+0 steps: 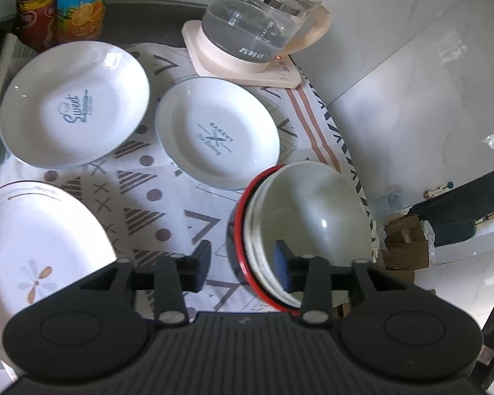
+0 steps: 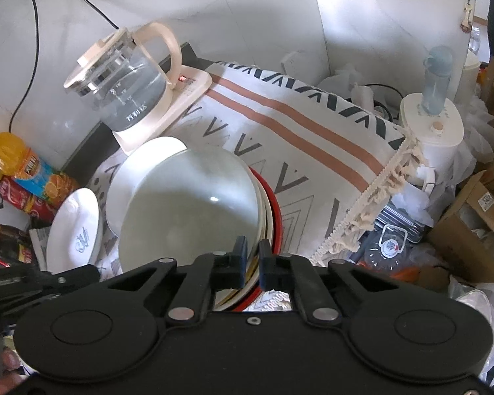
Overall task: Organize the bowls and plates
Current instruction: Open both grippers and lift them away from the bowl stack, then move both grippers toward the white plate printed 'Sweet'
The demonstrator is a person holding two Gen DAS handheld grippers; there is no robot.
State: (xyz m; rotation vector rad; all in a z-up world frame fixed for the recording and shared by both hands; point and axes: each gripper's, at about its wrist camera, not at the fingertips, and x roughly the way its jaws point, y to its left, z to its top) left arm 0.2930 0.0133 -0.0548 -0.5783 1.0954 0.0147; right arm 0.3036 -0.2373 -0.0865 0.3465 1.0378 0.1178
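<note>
Right gripper point(image 2: 251, 256) clenched on bowl stack point(image 2: 194, 204) rim at frame centre, left gripper point(image 1: 243, 263) released beside it, plates point(image 1: 214, 131) upper left

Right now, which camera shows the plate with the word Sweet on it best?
The left wrist view. There the Sweet plate lies face-up and whole on the patterned cloth, with its blue lettering readable. In the right wrist view the same plate sits small at the left edge, squashed sideways, its writing just a scribble.
</note>
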